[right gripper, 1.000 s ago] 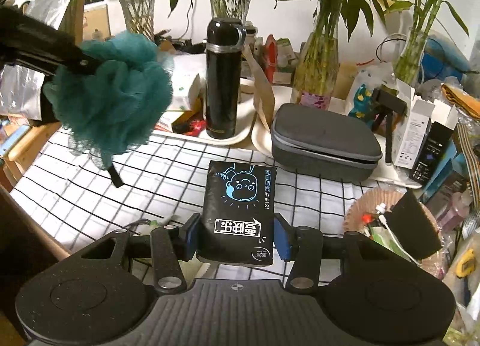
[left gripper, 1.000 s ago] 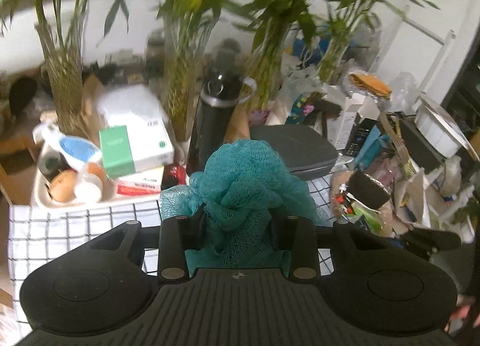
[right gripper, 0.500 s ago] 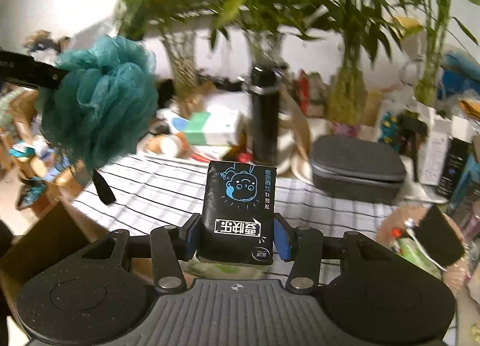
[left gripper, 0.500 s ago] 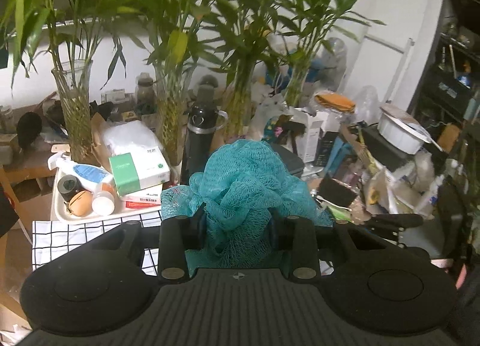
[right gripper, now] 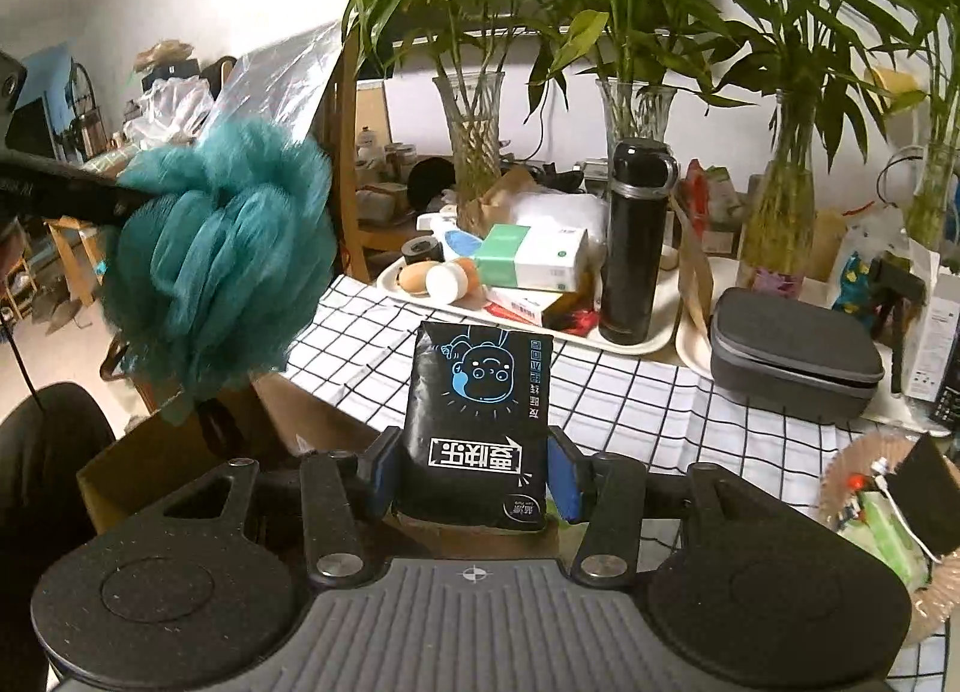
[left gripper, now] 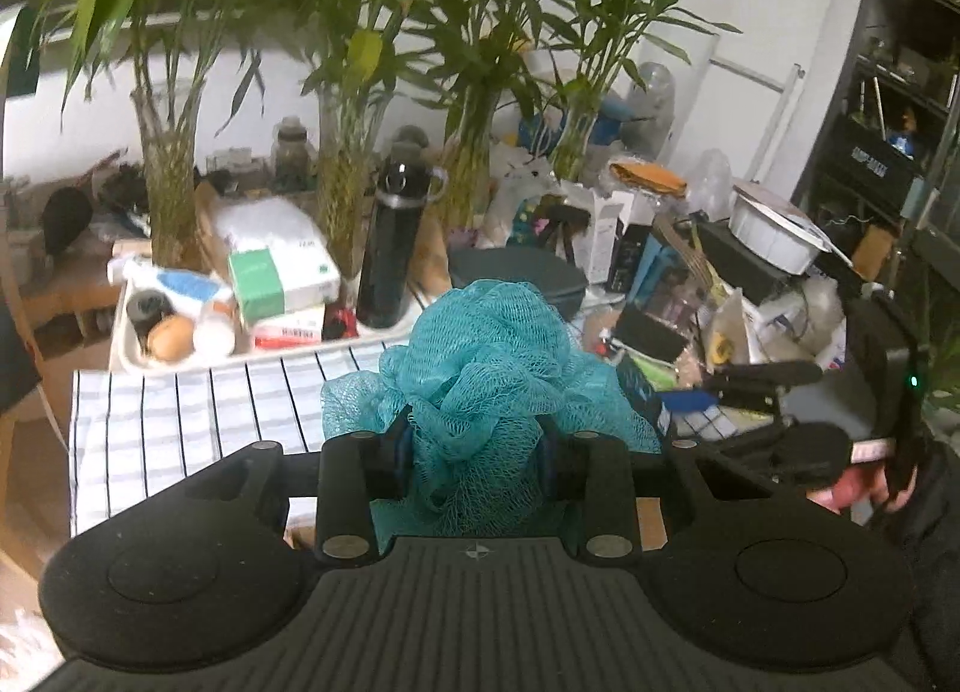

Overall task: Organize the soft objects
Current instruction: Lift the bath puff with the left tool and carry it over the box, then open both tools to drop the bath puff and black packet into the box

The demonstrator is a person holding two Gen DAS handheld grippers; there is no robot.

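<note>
Left gripper (left gripper: 477, 455) clamped on teal mesh bath pouf (left gripper: 480, 368), held in the air at lower centre of the left view; in the right view the pouf (right gripper: 216, 254) hangs at left, out past the worktop's near-left corner. Right gripper (right gripper: 474, 479) clamped on black soft tissue pack (right gripper: 477, 416), lower centre, above the worktop (right gripper: 648, 404) near edge. Checked cloth area ahead of the pack is bare; behind it a cream tray (right gripper: 654, 332) with black flask (right gripper: 636, 242) and boxes, then a grey zip case (right gripper: 792, 356), glass vases of bamboo along the back. Cardboard box (right gripper: 144, 464) at lower left, mostly hidden by the pouf and gripper body. Right-side clutter in the left view blurred, hard to read. Pouf netted, ruffled; pack glossy, flat.
</note>
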